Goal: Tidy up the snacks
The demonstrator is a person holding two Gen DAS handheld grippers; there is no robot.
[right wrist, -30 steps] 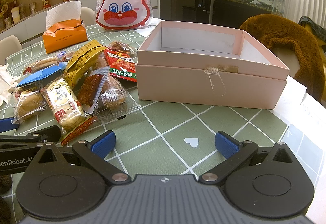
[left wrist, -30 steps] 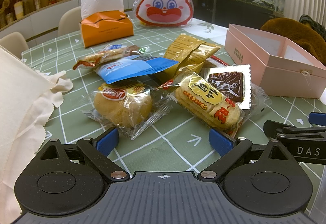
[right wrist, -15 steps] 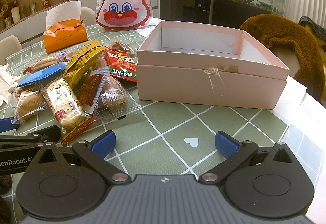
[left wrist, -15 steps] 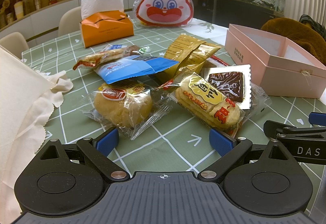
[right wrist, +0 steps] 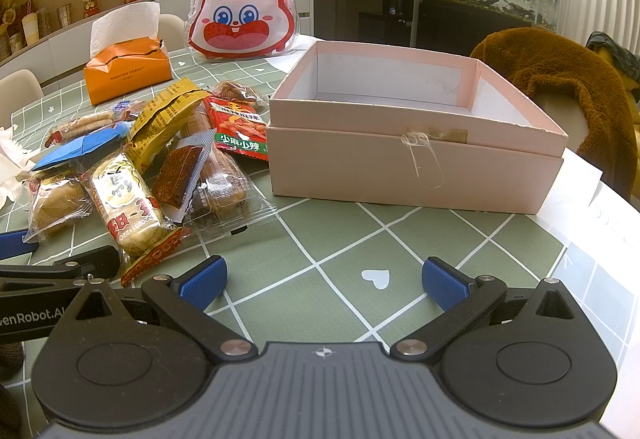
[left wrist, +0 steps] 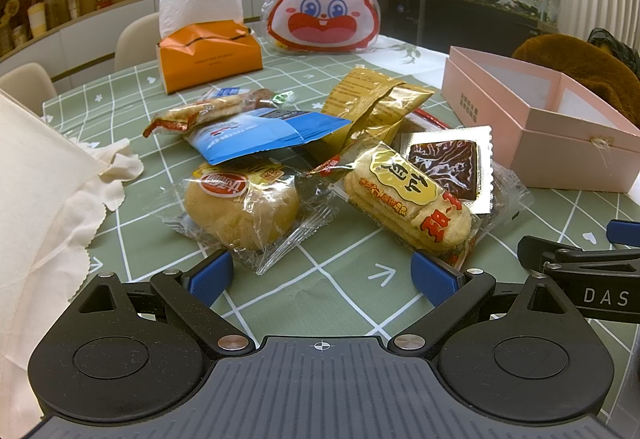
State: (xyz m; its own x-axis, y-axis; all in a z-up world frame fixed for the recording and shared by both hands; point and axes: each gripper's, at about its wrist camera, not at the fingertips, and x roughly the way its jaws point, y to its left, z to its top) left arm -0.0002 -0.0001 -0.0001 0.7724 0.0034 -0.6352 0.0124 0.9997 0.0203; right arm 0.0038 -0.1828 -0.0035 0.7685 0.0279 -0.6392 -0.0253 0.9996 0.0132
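A heap of wrapped snacks lies on the green checked tablecloth: a round bun [left wrist: 240, 207], a yellow rice cracker pack [left wrist: 408, 199], a dark brown square in silver wrap [left wrist: 448, 163], a blue pack [left wrist: 264, 135], a gold pack [left wrist: 372, 107] and a red pack [right wrist: 238, 133]. The pink box [right wrist: 416, 167] stands open and bare inside, right of the heap. My left gripper [left wrist: 320, 277] is open just short of the bun and cracker. My right gripper [right wrist: 322, 281] is open over bare cloth in front of the box.
An orange tissue box [left wrist: 208, 51] and a rabbit-face bag [left wrist: 322, 11] stand at the back of the table. White cloth [left wrist: 44, 191] lies at the left. A brown fleece [right wrist: 560, 79] drapes a chair behind the box. Chairs and shelves line the far wall.
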